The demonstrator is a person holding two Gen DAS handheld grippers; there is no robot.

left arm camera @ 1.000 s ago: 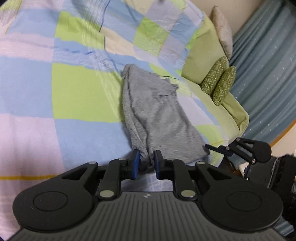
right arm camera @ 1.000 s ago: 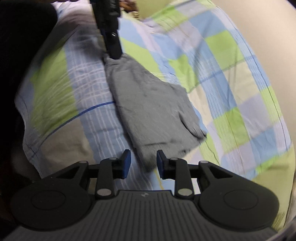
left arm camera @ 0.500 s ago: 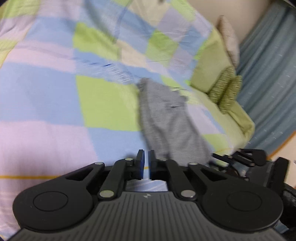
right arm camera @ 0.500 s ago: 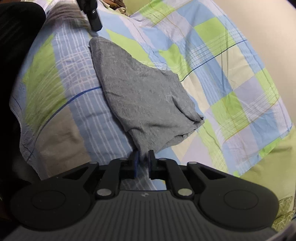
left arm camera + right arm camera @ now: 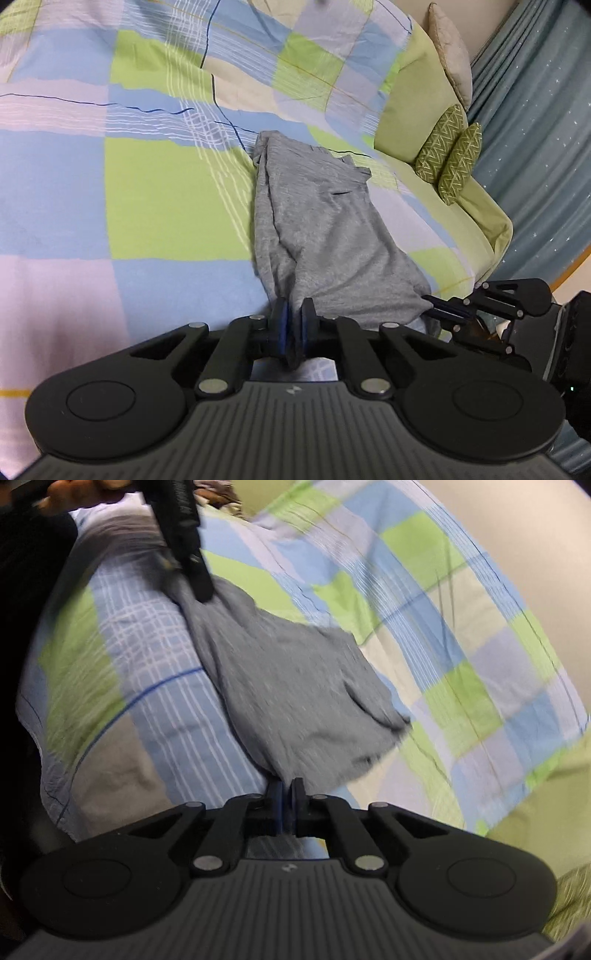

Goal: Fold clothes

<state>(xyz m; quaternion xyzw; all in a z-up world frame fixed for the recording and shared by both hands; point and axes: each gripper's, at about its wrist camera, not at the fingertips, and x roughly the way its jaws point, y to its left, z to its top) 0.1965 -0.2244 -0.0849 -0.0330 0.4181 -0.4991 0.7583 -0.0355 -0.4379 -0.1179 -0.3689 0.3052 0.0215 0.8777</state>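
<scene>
Lying on the checked bedsheet, the grey garment is pinched by both grippers; left gripper has just closed on one corner; right gripper on another.

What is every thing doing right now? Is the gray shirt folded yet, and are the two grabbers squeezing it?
gray garment: partly folded lengthwise, rumpled, lying on the bed, near corners pinched.
left gripper: just closed, shut on a near corner of the garment.
right gripper: just closed, shut on the other near corner.
checked bedsheet: spread out, slightly wrinkled.
green patterned cushions: leaning side by side at the bed's edge.
curtain: drawn, hanging in pleats.
</scene>
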